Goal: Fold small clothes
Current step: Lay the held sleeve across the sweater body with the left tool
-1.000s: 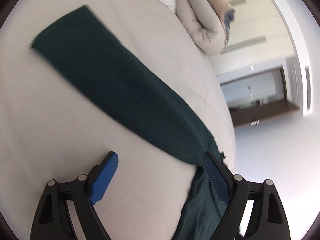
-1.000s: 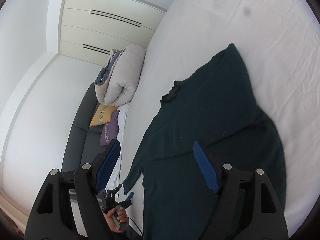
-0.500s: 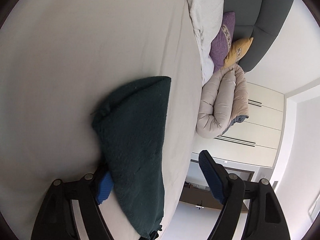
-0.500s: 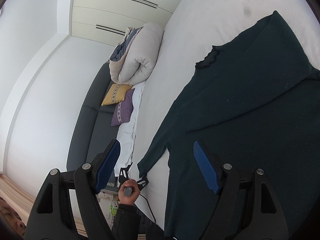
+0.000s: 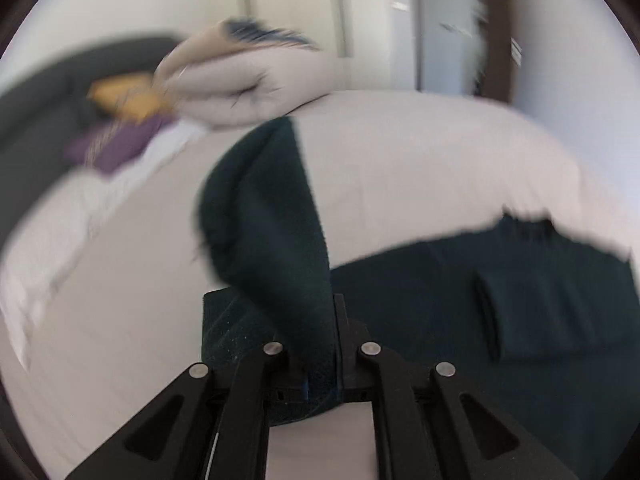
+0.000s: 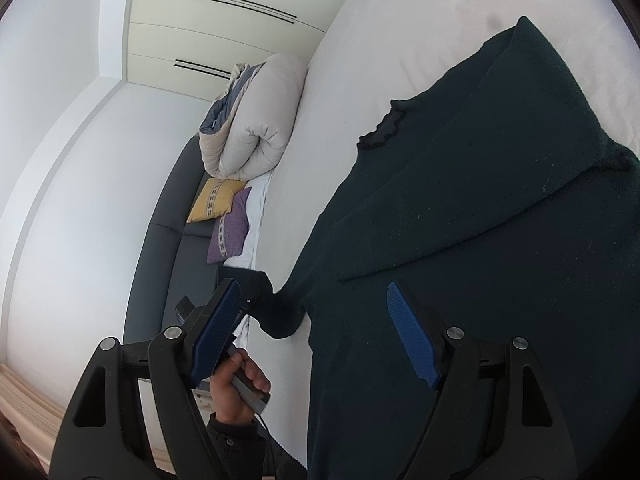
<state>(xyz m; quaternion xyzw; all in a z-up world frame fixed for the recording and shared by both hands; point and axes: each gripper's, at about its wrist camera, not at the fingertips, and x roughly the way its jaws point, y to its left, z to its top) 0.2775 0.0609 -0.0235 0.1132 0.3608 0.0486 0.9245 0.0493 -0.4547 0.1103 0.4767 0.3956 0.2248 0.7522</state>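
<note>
1. Left wrist view, blurred: we find the left gripper (image 5: 310, 344) clamped on the dark green sweater's sleeve (image 5: 272, 216), which rises ahead of its fingers above the bed (image 5: 420, 152)
2. Right wrist view: we find the right gripper (image 6: 320, 340) wide apart, holding nothing, over the sweater (image 6: 480, 208) spread flat ahead and to its right

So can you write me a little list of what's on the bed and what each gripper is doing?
garment: dark green sweater lying on the white bed, one sleeve already folded across its body
left gripper: shut on the other sleeve, lifting it up
right gripper: open, holding nothing, above the sweater
also there: rolled duvet, yellow cushion, purple cushion
picture quality: left view blurred
</note>
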